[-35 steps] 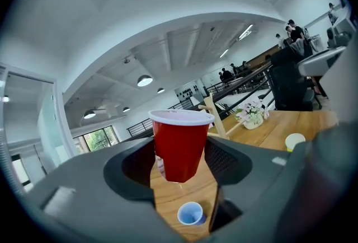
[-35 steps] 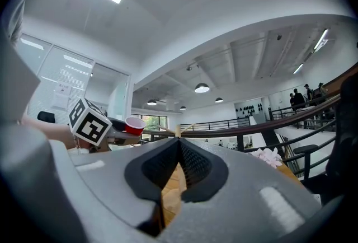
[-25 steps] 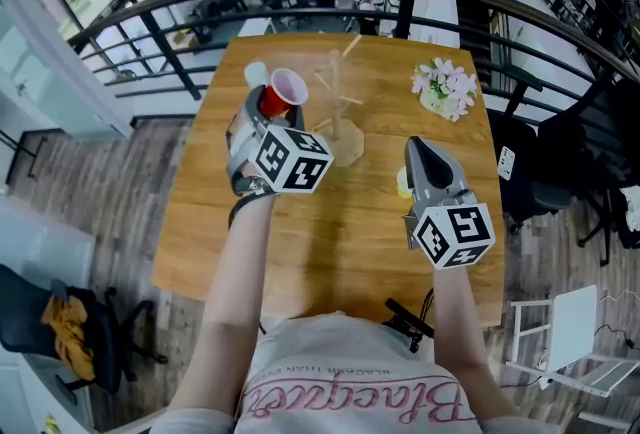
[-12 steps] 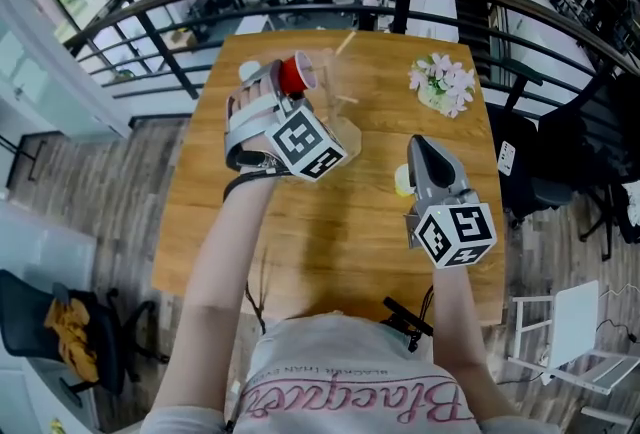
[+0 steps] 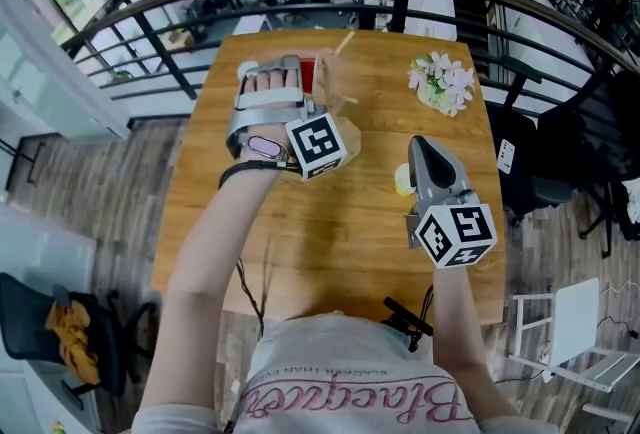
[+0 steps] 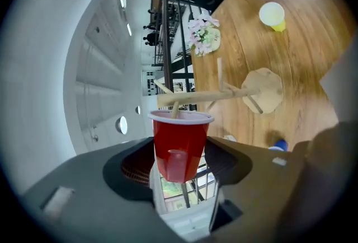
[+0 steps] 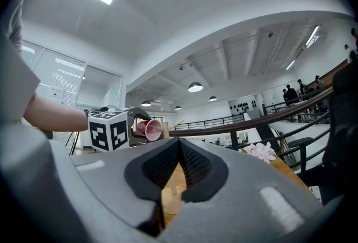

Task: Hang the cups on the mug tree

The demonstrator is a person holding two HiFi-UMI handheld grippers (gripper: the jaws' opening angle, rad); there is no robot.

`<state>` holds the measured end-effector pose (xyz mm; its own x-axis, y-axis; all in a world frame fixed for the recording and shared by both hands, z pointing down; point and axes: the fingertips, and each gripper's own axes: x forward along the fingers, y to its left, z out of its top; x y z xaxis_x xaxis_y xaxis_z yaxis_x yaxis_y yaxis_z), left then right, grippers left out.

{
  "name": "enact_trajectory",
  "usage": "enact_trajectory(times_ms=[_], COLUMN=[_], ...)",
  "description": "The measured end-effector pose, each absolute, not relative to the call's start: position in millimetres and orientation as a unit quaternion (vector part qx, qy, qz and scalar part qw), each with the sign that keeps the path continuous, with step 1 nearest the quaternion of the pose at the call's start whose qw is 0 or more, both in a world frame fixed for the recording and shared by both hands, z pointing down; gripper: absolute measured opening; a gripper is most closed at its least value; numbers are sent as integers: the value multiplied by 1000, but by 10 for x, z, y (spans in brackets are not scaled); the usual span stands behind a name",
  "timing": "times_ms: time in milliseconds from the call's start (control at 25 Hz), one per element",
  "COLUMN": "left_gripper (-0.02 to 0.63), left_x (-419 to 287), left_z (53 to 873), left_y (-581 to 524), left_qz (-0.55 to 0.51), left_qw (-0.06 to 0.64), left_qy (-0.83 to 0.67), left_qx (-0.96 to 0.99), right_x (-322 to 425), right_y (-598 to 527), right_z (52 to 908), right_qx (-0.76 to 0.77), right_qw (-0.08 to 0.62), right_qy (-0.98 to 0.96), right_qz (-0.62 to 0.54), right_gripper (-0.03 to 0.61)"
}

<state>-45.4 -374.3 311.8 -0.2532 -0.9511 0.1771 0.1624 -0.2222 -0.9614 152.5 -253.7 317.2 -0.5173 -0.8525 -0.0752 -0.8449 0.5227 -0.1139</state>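
Left gripper (image 6: 180, 166) is clamped on the red cup (image 6: 180, 138) by its sides, cup lying sideways, mouth facing the mug tree (image 6: 224, 94). One peg tip sits right at the cup's rim; whether it is inside the mouth is hard to tell.

Risks, judged from this:
- If the rim catches the peg instead of sliding over it, the push goes into the tree. Nothing braces the tree, so it could tip or skid on the table (image 5: 330, 242).
- Letting go too early, with the peg barely in, would probably let the cup roll off and drop.
- The cup looks like thin plastic, so a harder squeeze may buckle it.

Yellow cup (image 5: 402, 180) waits right of the tree's base — a toppling tree could hit it. Right gripper (image 7: 178, 152), further right of the tree, has its jaws together with nothing held, so it gives no support.
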Motion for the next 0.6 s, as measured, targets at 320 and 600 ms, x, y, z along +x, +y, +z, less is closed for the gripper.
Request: enact_trajectory(times_ms=[320, 600], left_gripper=[282, 396], left_x=[-352, -304], left_z=[3144, 3243], left_y=[-3713, -3759], left_qz=[-692, -681], left_qw=[500, 483], left_qy=[379, 380], left_qx=[-358, -398], right_x=[1506, 1502], right_y=[-2501, -2471], right_z=[3158, 3074], right_qx=[-490, -492], right_qw=[63, 68], right_qy=[869, 868], right_qz=[-31, -20], right_gripper=[2, 1])
